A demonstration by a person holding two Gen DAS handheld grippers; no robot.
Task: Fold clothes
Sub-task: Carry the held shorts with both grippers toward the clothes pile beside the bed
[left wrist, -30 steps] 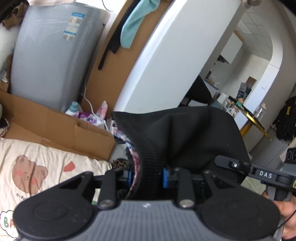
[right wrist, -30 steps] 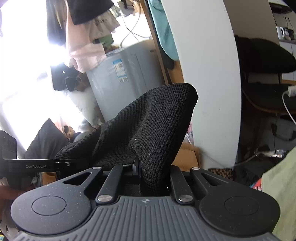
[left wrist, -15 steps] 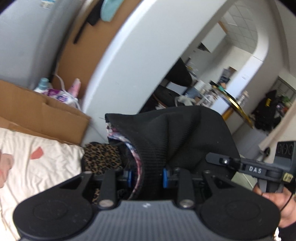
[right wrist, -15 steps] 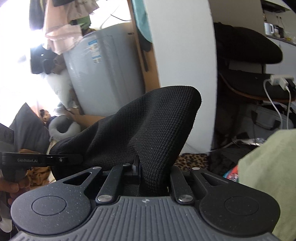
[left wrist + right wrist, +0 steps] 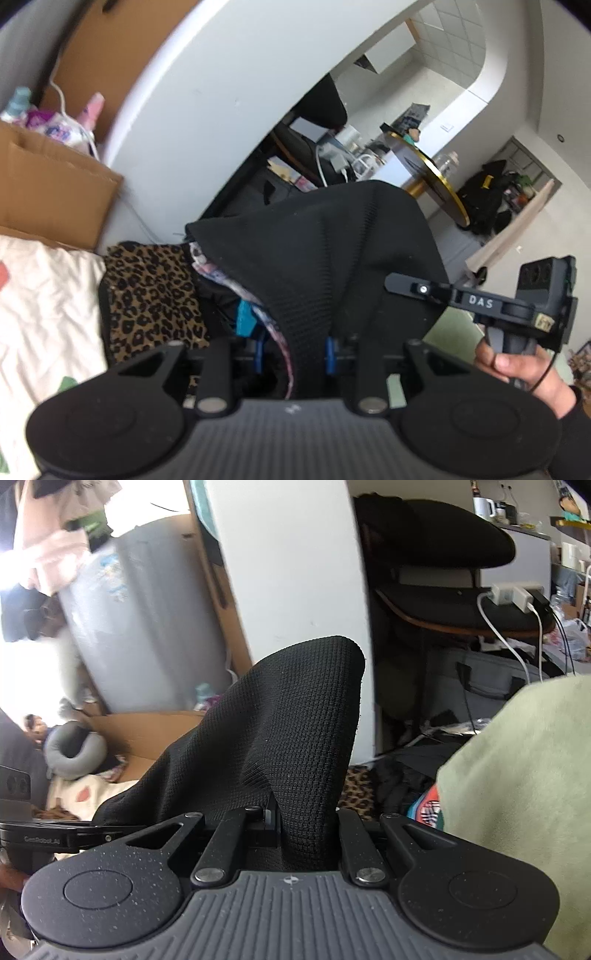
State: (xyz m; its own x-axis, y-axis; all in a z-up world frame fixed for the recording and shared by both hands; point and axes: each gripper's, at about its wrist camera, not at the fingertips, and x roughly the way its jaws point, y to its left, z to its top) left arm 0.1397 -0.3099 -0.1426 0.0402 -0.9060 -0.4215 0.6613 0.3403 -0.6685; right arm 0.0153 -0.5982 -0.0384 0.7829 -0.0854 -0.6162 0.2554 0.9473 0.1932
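Note:
A black knit garment (image 5: 332, 251) hangs stretched between both grippers, held up in the air. My left gripper (image 5: 295, 350) is shut on one corner of it; a patterned inner lining shows at the fold. My right gripper (image 5: 306, 823) is shut on another corner of the same black garment (image 5: 295, 720), which drapes over the fingers and hides the tips. The right gripper also shows at the right of the left wrist view (image 5: 480, 299), held by a hand.
A leopard-print cloth (image 5: 151, 295) and a cream printed bedsheet (image 5: 40, 314) lie below left. A cardboard box (image 5: 48, 192), a white pillar (image 5: 295, 572), a grey appliance (image 5: 140, 627), a green cloth (image 5: 524, 794) and a black chair (image 5: 443, 554) surround the area.
Both grippers have swung rightward and tilted down with the garment still held. The leopard cloth and bedsheet have come further into view.

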